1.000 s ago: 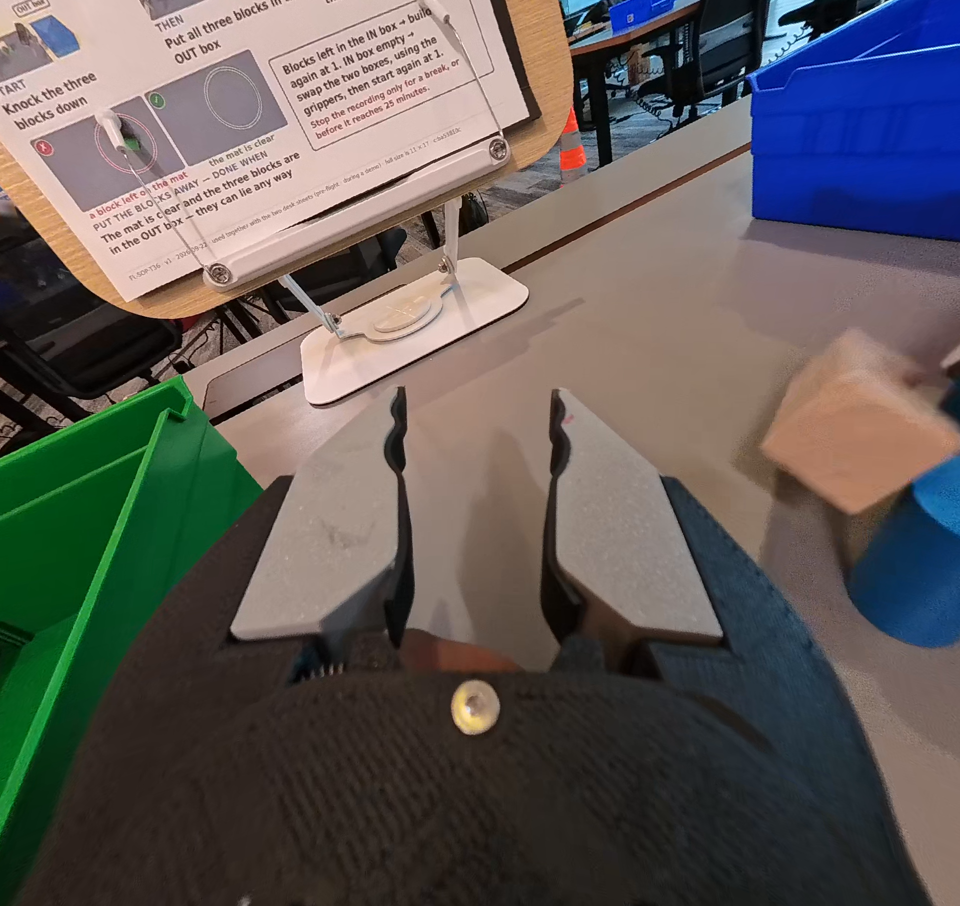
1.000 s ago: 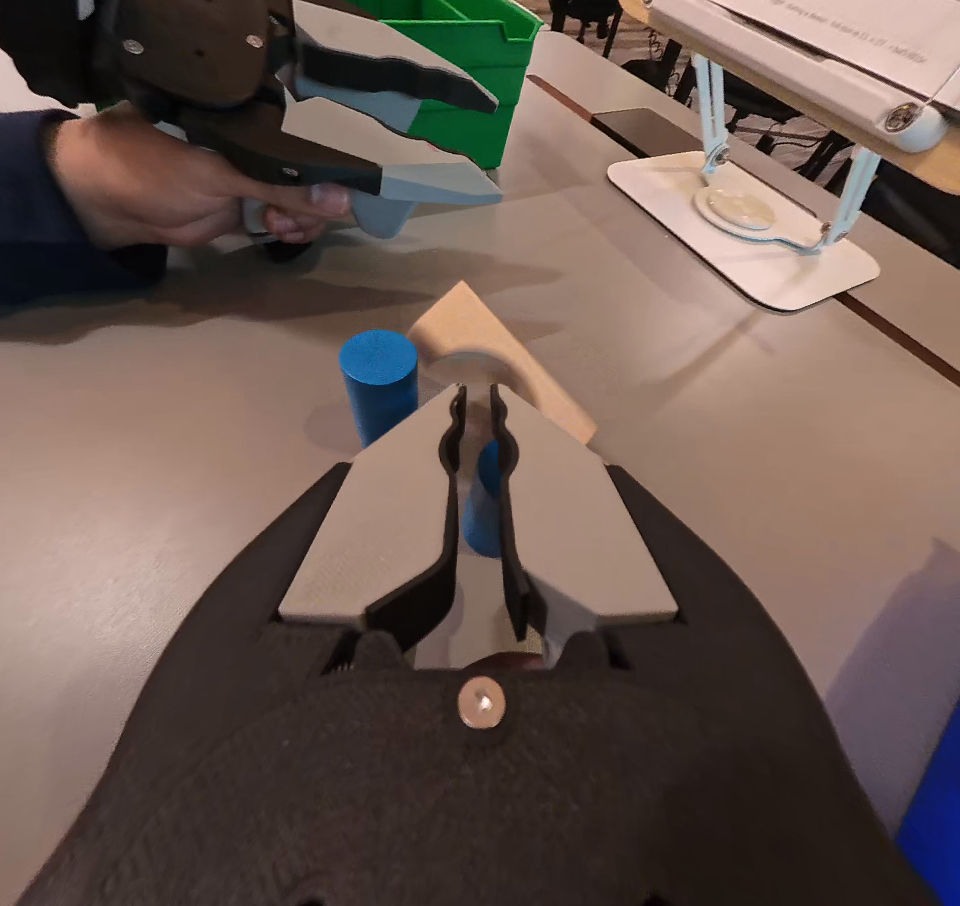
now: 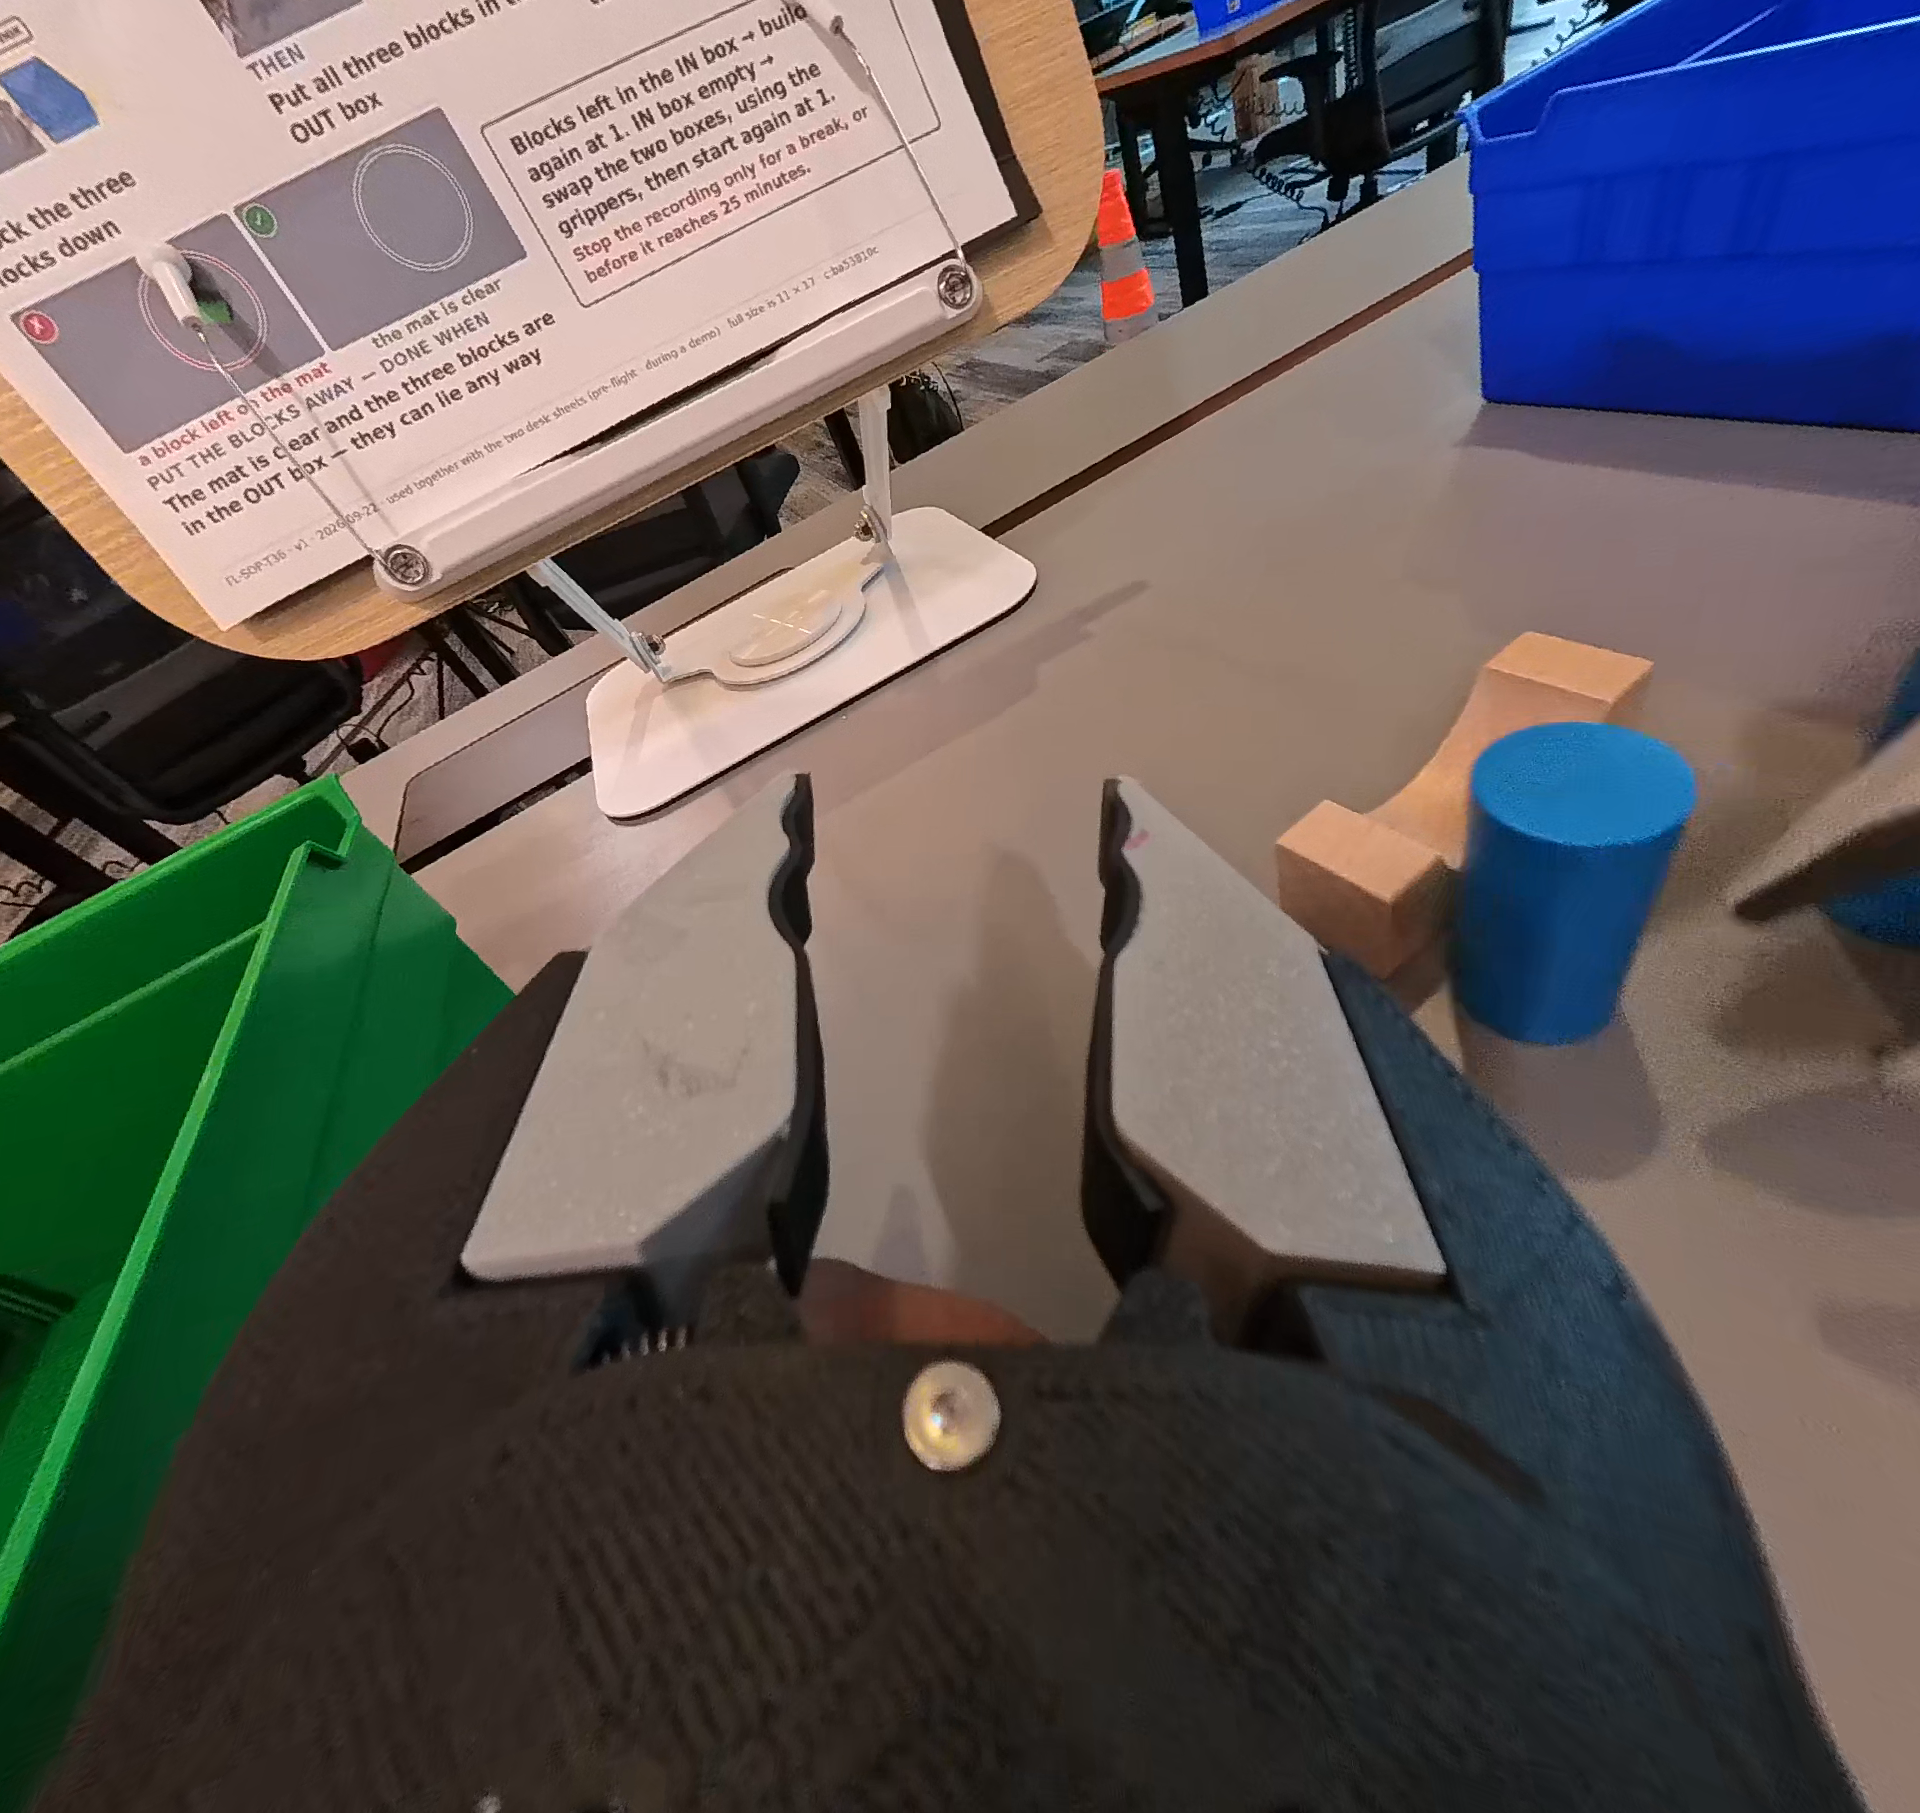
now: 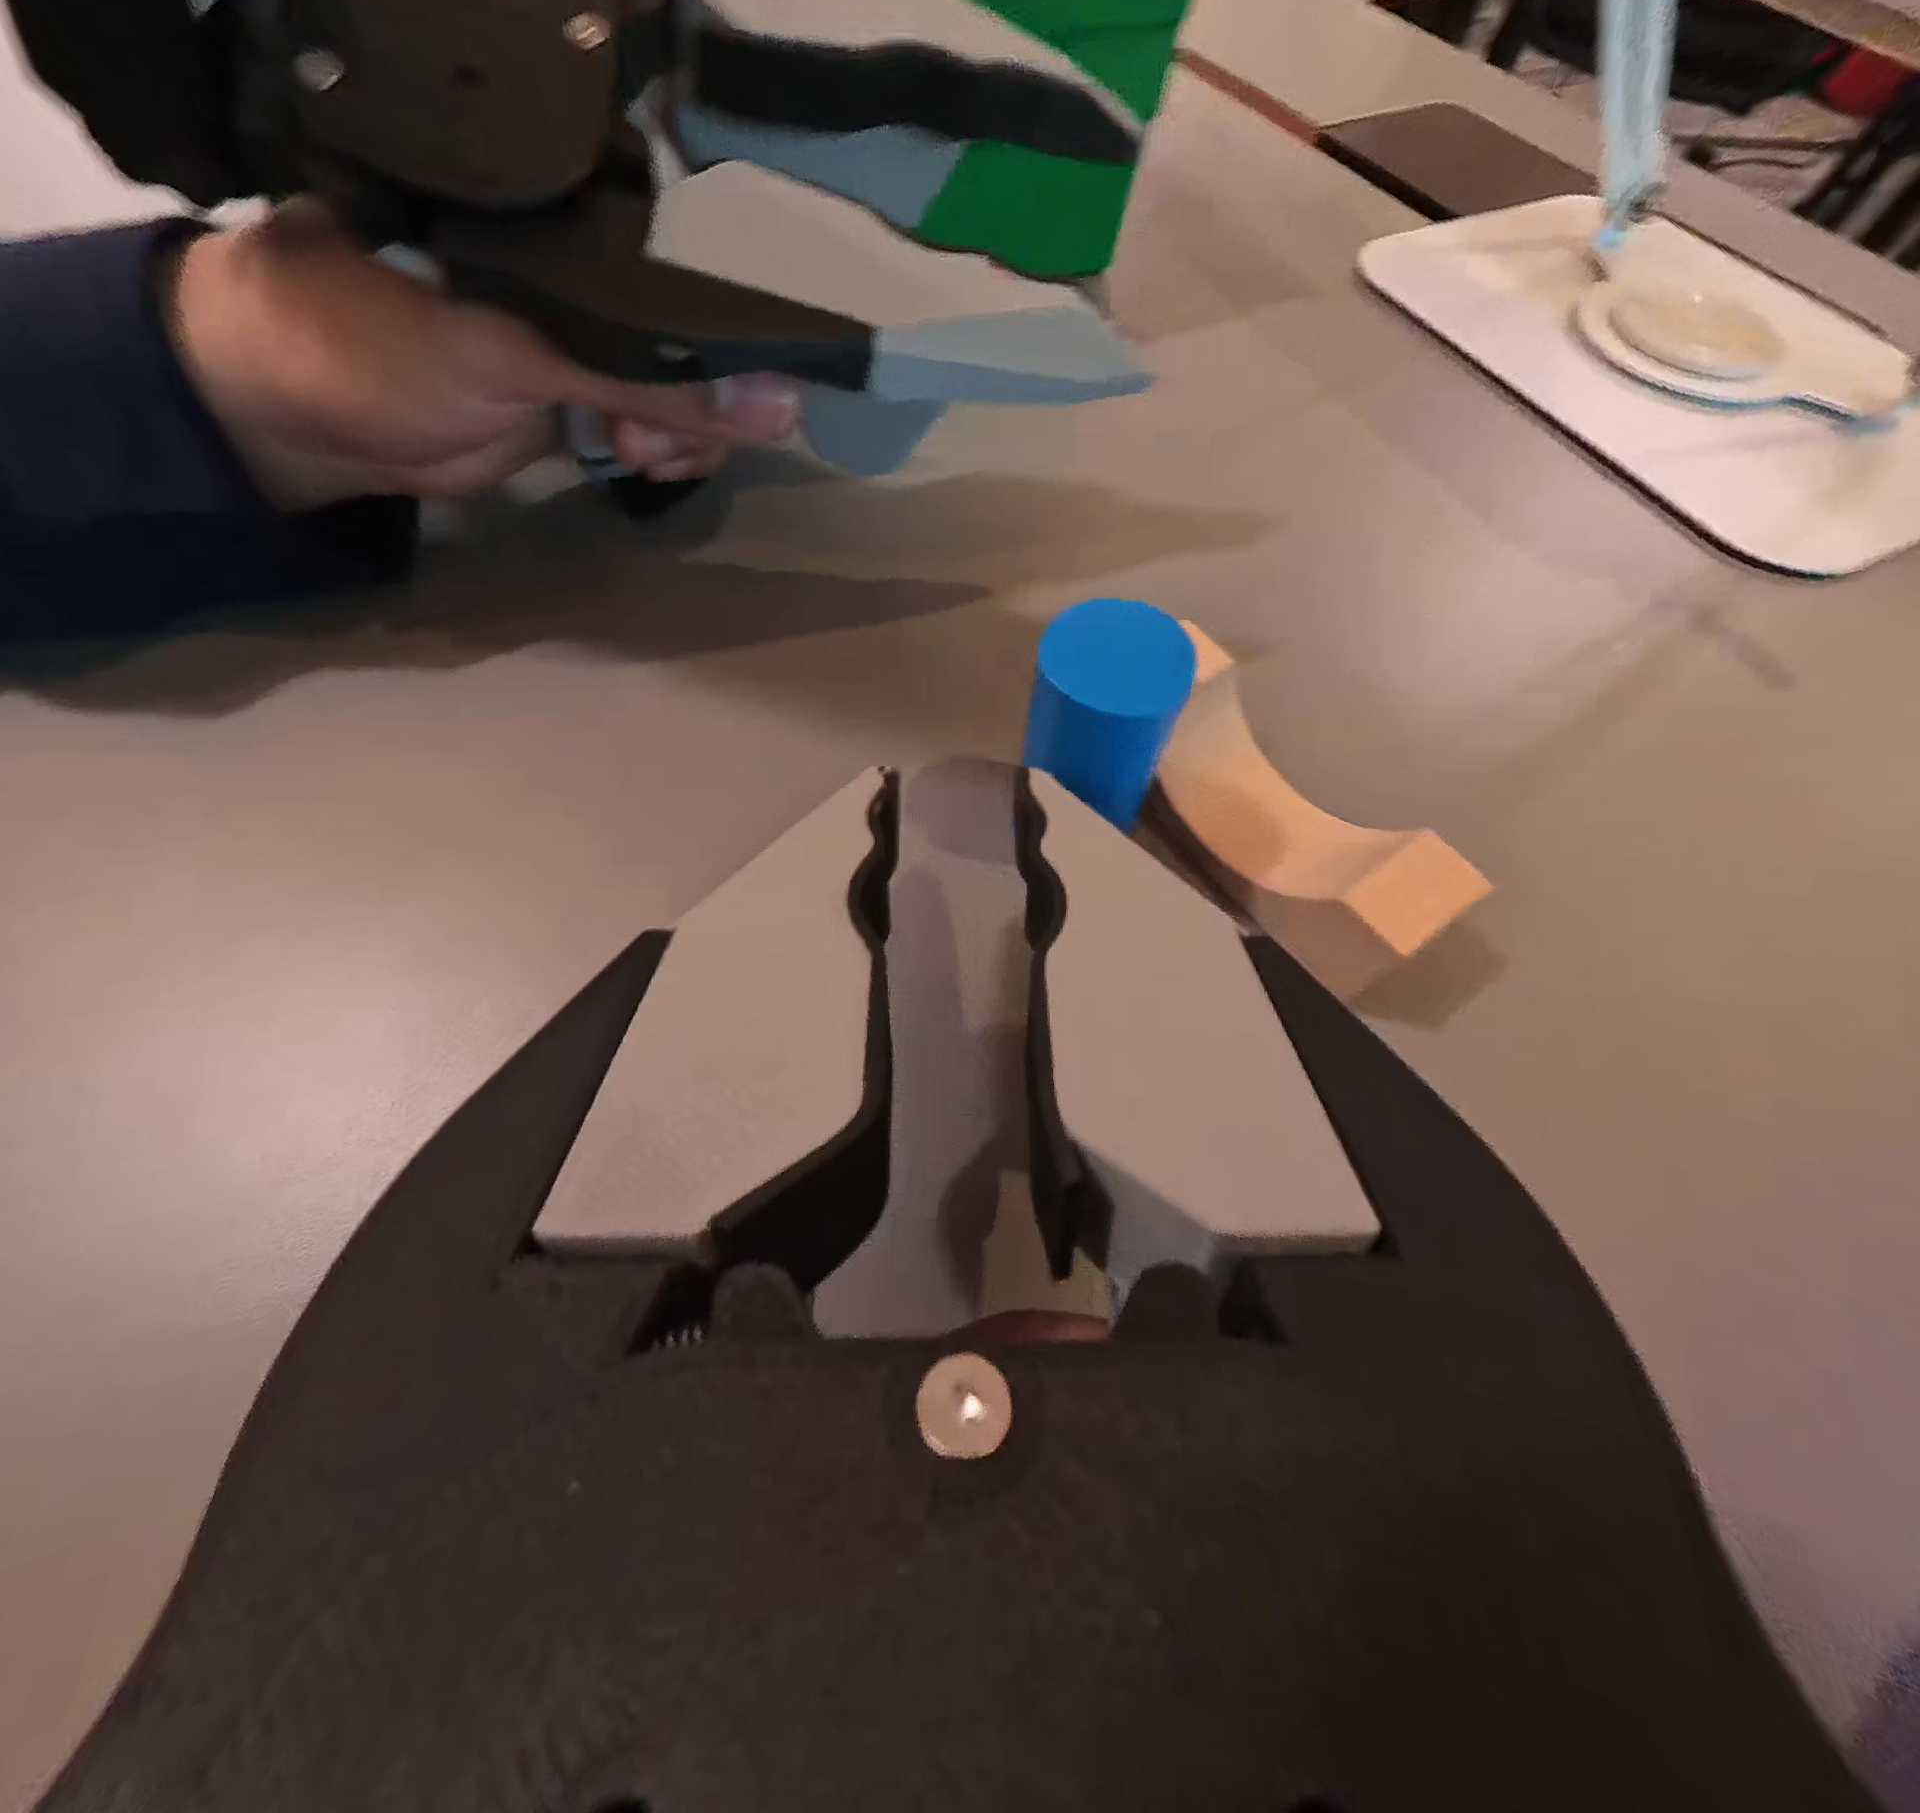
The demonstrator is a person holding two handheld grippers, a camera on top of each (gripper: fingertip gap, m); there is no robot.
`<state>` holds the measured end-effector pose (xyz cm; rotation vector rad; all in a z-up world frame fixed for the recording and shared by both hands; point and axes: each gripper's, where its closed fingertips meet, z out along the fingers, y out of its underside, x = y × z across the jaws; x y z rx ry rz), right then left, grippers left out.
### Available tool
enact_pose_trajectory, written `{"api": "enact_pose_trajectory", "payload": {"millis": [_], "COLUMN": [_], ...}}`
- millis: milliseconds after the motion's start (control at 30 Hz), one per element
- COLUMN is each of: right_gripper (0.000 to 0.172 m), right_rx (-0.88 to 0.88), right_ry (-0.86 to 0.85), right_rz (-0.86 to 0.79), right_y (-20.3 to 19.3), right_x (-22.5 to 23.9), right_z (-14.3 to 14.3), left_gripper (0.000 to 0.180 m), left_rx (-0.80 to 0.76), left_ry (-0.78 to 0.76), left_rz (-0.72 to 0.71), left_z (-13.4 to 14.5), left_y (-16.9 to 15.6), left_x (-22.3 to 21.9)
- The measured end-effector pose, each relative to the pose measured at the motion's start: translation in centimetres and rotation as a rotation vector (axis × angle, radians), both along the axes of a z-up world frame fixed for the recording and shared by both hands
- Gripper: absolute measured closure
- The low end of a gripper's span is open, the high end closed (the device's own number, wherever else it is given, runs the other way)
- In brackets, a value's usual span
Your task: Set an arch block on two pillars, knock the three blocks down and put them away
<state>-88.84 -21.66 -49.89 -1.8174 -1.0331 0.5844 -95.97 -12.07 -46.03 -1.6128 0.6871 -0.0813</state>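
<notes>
A wooden arch block (image 3: 1455, 776) lies on its side on the grey table (image 3: 1299, 537), touching an upright blue cylinder (image 3: 1569, 880). My left gripper (image 3: 956, 807) is open and empty, to the left of both blocks. In the right wrist view my right gripper (image 4: 956, 787) is slightly open with only table between its pads. The blue cylinder (image 4: 1107, 714) stands just past its right fingertip, with the arch (image 4: 1309, 828) behind it. A sliver of blue (image 3: 1907, 714) shows behind a right finger (image 3: 1839, 849) at the left wrist view's edge. The left gripper (image 4: 1138, 257) hovers at the upper left.
A green bin (image 3: 156, 1088) stands at my left, also in the right wrist view (image 4: 1049, 49). A blue bin (image 3: 1704, 205) stands at the far right. A document stand's white base (image 3: 810, 641) rests at the table's far edge. A hand and sleeve (image 4: 312, 381) hold the left gripper.
The arch was tilted in mid-fall and now lies flat beside the upright cylinder. My right gripper's jaws have parted a little and it has shifted left. The left gripper has stayed open.
</notes>
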Motion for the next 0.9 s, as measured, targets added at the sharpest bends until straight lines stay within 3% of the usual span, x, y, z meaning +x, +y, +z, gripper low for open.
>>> {"api": "enact_pose_trajectory", "payload": {"millis": [167,300,367,467,500,767,900], "right_gripper": [0.152,0.145,0.155,0.138,0.139,0.138,0.137], "right_rx": [-0.108,-0.295,-0.363,-0.395,-0.399,-0.123,-0.039], "right_ry": [0.11,0.233,0.313,0.403,0.427,0.386,0.362], "right_rz": [-0.142,-0.202,-0.202,-0.183,-0.195,-0.495,-0.539], "right_y": [2.3,3.1,3.2,3.1,3.2,6.2,6.3], "right_x": [2.6,3.8,4.1,4.4,4.6,9.9,11.0], "right_z": [0.1,-0.4,-0.1,1.0,1.2,3.4,4.5], "left_gripper": [0.127,0.127,0.127,0.127,0.127,0.127,0.127], "left_rx": [0.001,0.0,0.0,0.0,0.001,0.0,0.001], "left_ry": [0.004,0.002,0.003,0.004,0.005,0.005,0.004], "left_rz": [-0.003,-0.004,-0.004,-0.005,-0.005,-0.006,-0.005], "left_z": [0.0,0.0,0.0,0.0,0.0,0.0,0.0], "left_y": [-0.1,-0.1,-0.1,-0.1,-0.1,-0.1,-0.1], "left_x": [0.1,0.1,0.1,0.1,0.1,0.1,0.1]}}
